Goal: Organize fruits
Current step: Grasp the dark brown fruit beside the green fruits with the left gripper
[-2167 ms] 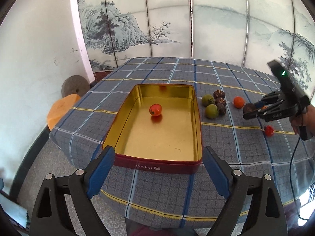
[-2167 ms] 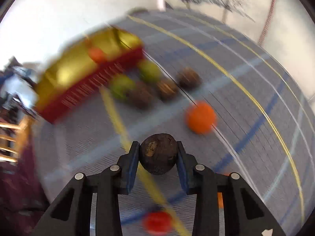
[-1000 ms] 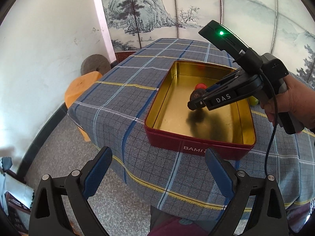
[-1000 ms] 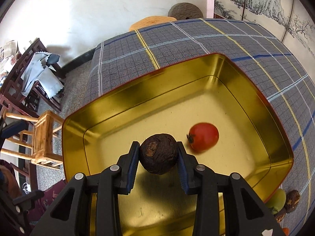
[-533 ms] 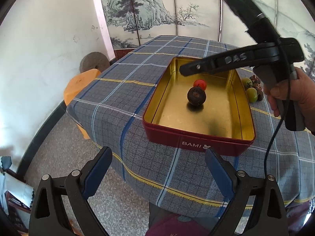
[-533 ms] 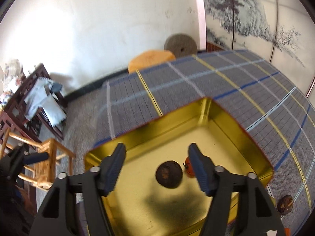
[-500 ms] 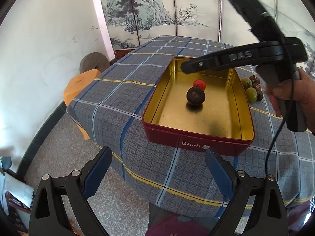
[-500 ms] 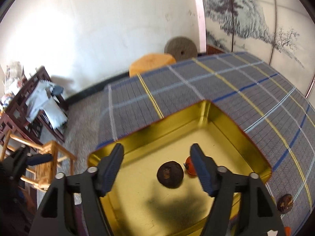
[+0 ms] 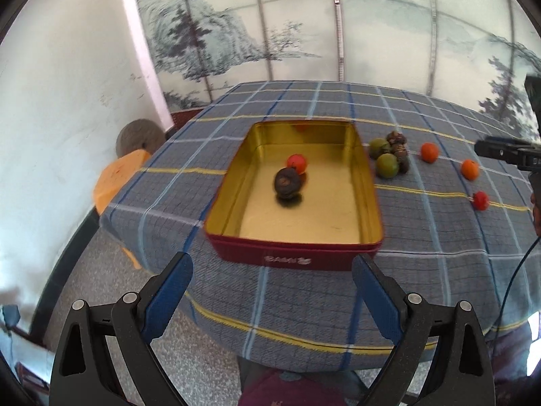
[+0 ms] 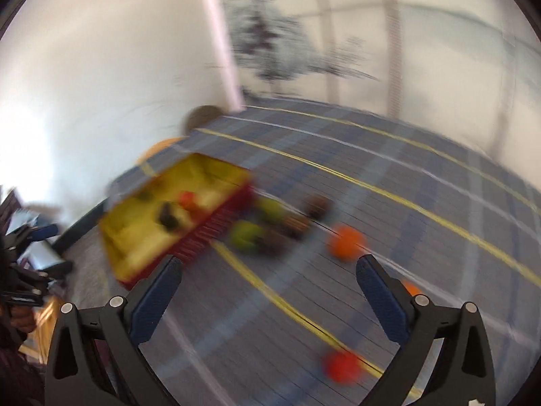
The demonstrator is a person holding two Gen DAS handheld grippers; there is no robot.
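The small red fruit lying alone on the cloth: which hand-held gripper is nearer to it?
Right. The right hand-held gripper hangs open over the cloth beside the small red fruit; the left hand-held gripper waits off the table edge, before the tin.

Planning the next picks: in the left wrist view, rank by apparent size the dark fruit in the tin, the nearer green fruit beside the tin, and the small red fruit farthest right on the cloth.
1. dark fruit, largest.
2. nearer green fruit, only slightly smaller and farther off, so it is unsure.
3. small red fruit, clearly smallest.

Gold-lined red tin [image 9: 294, 257] on blue plaid tablecloth [image 9: 439, 237] with yellow stripes.
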